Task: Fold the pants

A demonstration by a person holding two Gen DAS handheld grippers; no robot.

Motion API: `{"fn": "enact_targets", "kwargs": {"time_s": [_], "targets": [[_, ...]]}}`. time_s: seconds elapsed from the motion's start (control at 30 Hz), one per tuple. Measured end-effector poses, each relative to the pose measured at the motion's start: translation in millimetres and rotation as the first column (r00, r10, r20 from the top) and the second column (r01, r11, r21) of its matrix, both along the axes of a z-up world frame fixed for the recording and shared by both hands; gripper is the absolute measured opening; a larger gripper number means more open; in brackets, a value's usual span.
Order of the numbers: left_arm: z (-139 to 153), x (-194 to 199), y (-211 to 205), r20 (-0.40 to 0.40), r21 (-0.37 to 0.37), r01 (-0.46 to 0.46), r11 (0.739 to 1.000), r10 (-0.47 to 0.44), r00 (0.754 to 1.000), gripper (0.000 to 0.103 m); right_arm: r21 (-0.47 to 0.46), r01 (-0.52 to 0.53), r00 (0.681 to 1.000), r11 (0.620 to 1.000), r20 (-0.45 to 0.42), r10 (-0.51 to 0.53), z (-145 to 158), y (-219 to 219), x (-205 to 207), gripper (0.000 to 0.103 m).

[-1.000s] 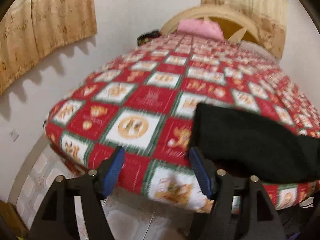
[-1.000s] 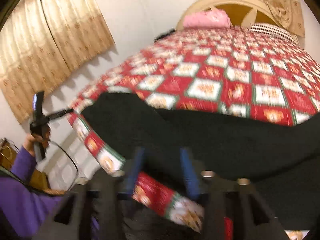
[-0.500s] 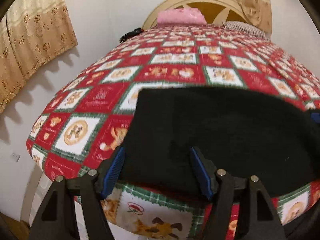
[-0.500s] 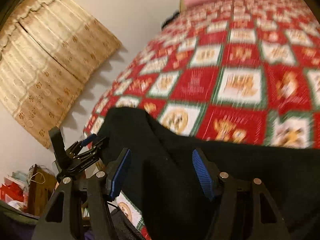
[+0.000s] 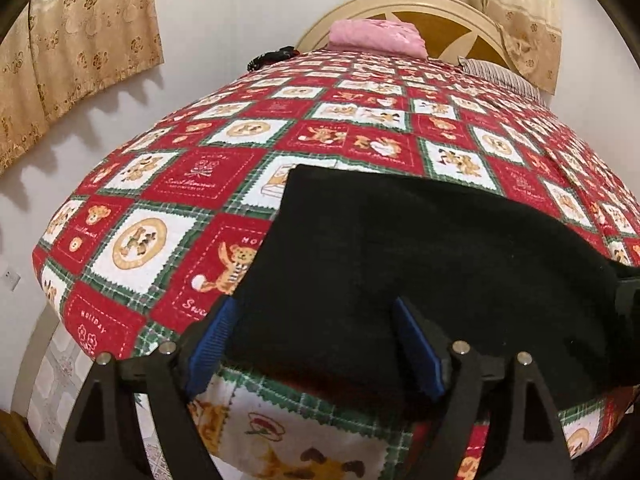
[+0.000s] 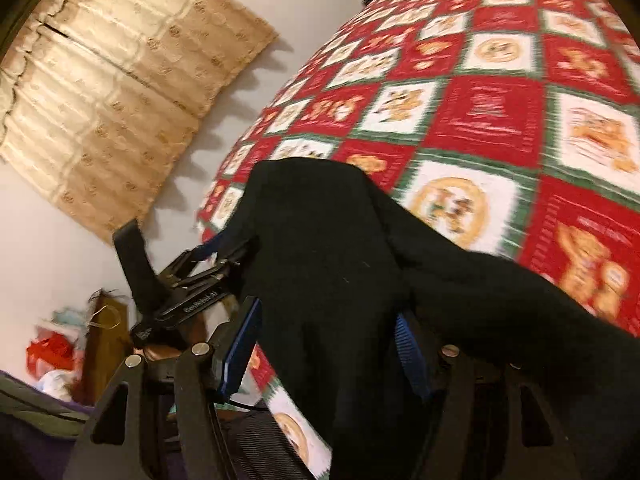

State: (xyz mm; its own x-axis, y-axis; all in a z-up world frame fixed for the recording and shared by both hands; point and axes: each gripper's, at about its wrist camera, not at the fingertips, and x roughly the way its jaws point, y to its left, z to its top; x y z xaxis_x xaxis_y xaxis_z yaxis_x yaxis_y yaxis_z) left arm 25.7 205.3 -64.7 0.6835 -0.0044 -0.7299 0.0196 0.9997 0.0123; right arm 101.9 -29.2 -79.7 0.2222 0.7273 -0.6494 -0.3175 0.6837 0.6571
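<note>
pants: we see black pants (image 5: 420,264) lying on the bed's near edge, on top of the bedspread (image 5: 224,184). Their square end sits toward the bed's left corner; the rest runs off to the right in the left wrist view.
pants, right view: same black cloth (image 6: 328,264) drapes over the bed's edge and hangs down between our right fingers.
left gripper: left gripper (image 5: 316,344) is spread and widening. Cloth edge lies between the blue pads (image 5: 212,344), but we see no pinch; pads stand clear of the fabric on both sides.
right gripper: right gripper (image 6: 324,356) is spread too, jaws opening. Pants fill the gap between them; right pad is partly covered by cloth, and we see no squeeze.
left gripper from right view: it (image 6: 224,252) sits at the pants' far-left end, near the bed's corner.
bedspread: red, white and green checks with bear prints, partly blurred in the right view (image 6: 500,128).
background: pink pillow (image 5: 376,38) at the headboard (image 5: 452,20), beige curtain (image 5: 76,40) on the left wall.
person: purple sleeve (image 6: 36,432) at lower left of the right view.
</note>
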Motion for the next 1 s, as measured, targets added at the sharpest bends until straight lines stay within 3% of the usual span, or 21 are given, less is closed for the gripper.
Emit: {"fn": "enact_targets", "kwargs": {"time_s": [0.13, 0.27, 0.43, 0.57, 0.67, 0.73, 0.83, 0.9, 1.0], "targets": [[0, 4, 1, -0.006, 0.001, 0.002, 1.0, -0.002, 1.0, 0.086, -0.018, 0.033, 0.999, 0.999, 0.025, -0.032, 2, 5, 15, 0.069], [-2, 5, 4, -0.008, -0.008, -0.012, 1.0, 0.012, 1.0, 0.091, -0.025, 0.212, 0.968, 0.977, 0.145, -0.206, 13, -23, 31, 0.069], [-5, 6, 18, -0.035, -0.083, -0.024, 0.996, 0.021, 0.999, 0.096, 0.015, 0.363, 0.927, 0.932, 0.093, -0.363, 13, -76, 26, 0.069], [-5, 7, 13, -0.025, -0.043, -0.013, 0.999, 0.012, 1.0, 0.098, 0.126, 0.274, 0.954, 0.954, 0.087, -0.285, 30, -85, 10, 0.069], [-5, 11, 16, -0.043, -0.059, -0.022, 0.998, 0.019, 0.999, 0.099, 0.033, 0.182, 0.975, 0.983, 0.124, -0.184, 37, -63, 4, 0.069], [-4, 11, 16, -0.05, -0.049, -0.02, 0.999, 0.018, 0.999, 0.099, -0.057, 0.117, 0.989, 0.991, 0.095, -0.111, 29, -43, 1, 0.069], [-3, 8, 17, -0.048, -0.033, -0.017, 0.999, 0.016, 0.999, 0.099, -0.119, 0.031, 0.998, 0.992, 0.059, -0.024, 20, -28, -16, 0.069], [-4, 9, 18, -0.051, -0.036, -0.02, 0.999, 0.018, 0.999, 0.099, -0.14, 0.028, 0.998, 0.99, 0.065, -0.019, 22, -31, -36, 0.069], [-4, 10, 17, -0.052, -0.031, -0.021, 0.999, 0.02, 0.998, 0.1, -0.103, 0.132, 0.991, 0.986, 0.051, -0.127, 31, -59, -60, 0.069]]}}
